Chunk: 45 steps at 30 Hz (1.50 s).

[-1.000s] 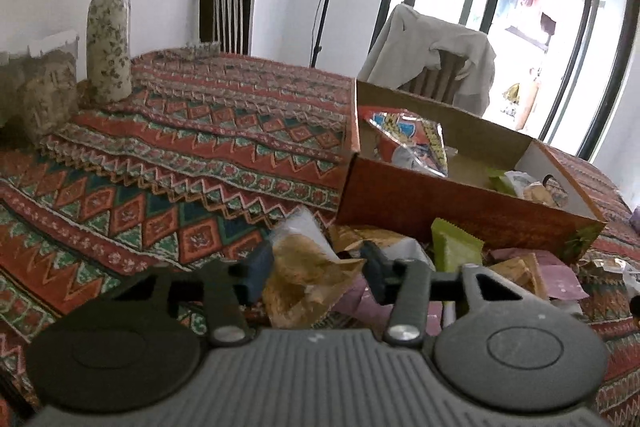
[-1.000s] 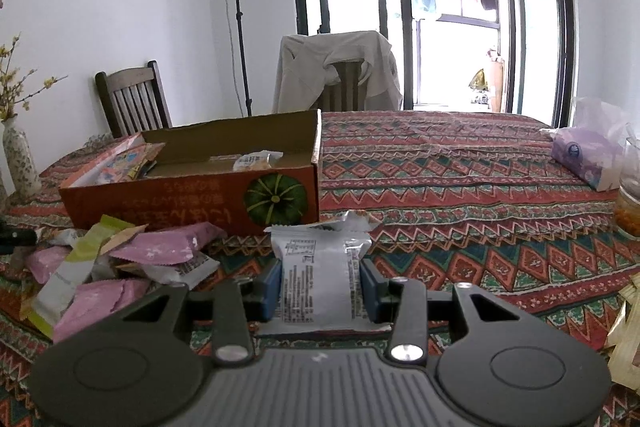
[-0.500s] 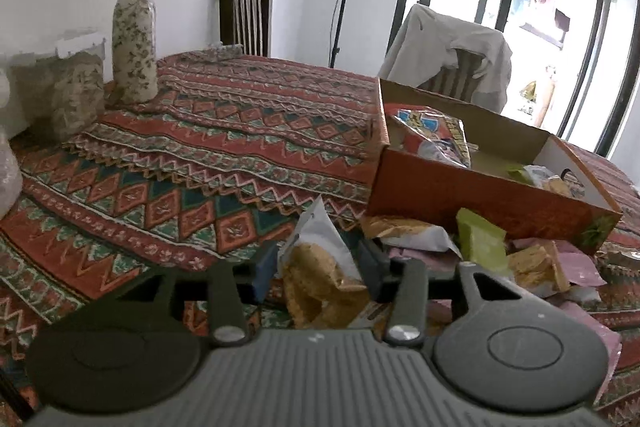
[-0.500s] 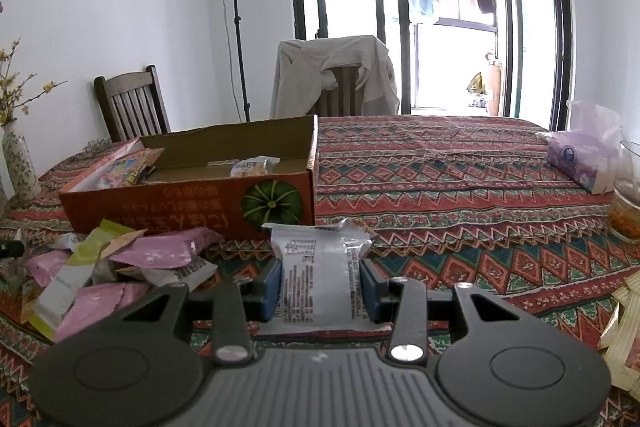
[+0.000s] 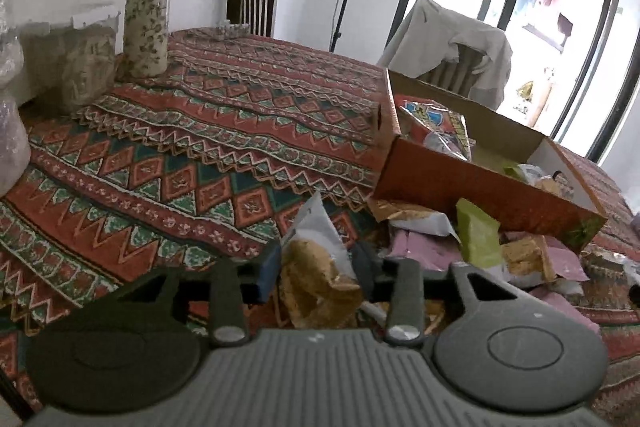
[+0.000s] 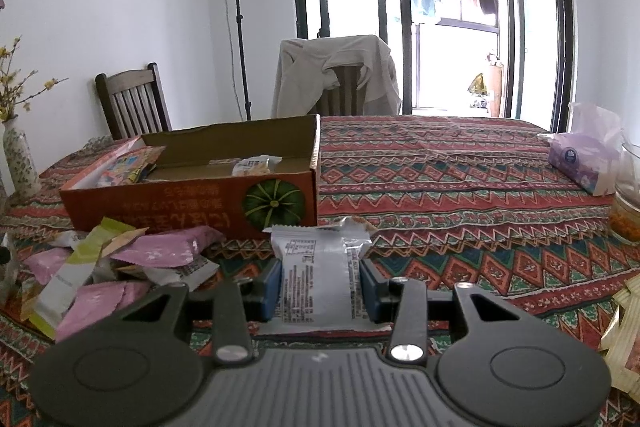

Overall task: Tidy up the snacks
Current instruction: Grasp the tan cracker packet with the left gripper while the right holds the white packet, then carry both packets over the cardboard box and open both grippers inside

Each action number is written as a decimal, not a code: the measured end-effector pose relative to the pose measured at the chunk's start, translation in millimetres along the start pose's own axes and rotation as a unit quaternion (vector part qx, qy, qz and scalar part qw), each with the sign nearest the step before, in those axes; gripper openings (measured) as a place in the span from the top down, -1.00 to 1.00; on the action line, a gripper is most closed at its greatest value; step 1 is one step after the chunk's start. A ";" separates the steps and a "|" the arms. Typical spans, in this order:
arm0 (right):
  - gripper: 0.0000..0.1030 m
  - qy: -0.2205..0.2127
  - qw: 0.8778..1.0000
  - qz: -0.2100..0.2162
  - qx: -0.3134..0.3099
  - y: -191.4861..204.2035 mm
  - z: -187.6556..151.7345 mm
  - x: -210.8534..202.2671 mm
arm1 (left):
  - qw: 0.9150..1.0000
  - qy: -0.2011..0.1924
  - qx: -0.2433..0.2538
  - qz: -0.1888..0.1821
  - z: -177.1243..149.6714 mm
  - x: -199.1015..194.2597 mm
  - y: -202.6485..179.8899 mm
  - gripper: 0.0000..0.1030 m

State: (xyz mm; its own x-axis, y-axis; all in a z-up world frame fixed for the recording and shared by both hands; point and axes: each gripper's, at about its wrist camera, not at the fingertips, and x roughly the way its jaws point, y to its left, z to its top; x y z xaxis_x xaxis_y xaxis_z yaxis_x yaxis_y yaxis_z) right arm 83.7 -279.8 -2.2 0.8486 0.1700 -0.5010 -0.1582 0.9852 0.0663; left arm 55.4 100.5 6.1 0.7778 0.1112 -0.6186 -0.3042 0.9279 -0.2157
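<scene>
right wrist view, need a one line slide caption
Right tongs clamp a white snack packet before the orange box.

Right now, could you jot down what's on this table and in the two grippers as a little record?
left gripper: jaws just closing on a gold-and-white packet
right gripper: shut on a white packet
box: open, a few snacks inside
loose pile: pink and green packets in front of box
vase: upright, far corner

Bright daylight from the blown-out balcony doors [image 6: 440,27], soft shadows, fisheye bending and dark corners.
</scene>
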 end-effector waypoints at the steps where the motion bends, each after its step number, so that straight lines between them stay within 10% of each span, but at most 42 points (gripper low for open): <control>1: 0.22 0.000 1.000 0.000 0.000 -0.4 0.2 -0.1 | 1.000 0.003 -0.001 -0.002 0.7 -1.4 1.1 0.36; 24: 0.21 0.002 1.000 -0.005 -0.004 0.1 1.0 -1.4 | 0.996 0.047 -0.071 -0.034 4.4 -1.5 39.9 0.37; 29: 0.21 0.002 1.000 -0.004 -0.005 1.6 0.3 -0.9 | 0.995 0.055 -0.073 -0.025 3.9 3.3 40.4 0.62; 45: 0.22 -0.049 0.999 0.004 -0.016 6.3 16.1 -26.1 | 0.998 -0.024 -0.026 -0.047 17.0 -24.7 12.8 0.64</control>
State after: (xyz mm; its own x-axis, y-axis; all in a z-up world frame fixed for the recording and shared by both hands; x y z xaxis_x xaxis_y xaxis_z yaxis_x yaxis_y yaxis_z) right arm 68.7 -277.7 25.2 0.8918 0.1811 -0.4145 -0.1802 0.9827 0.0416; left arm 41.7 115.7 31.5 0.8294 0.0420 -0.5571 -0.2554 0.9154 -0.3112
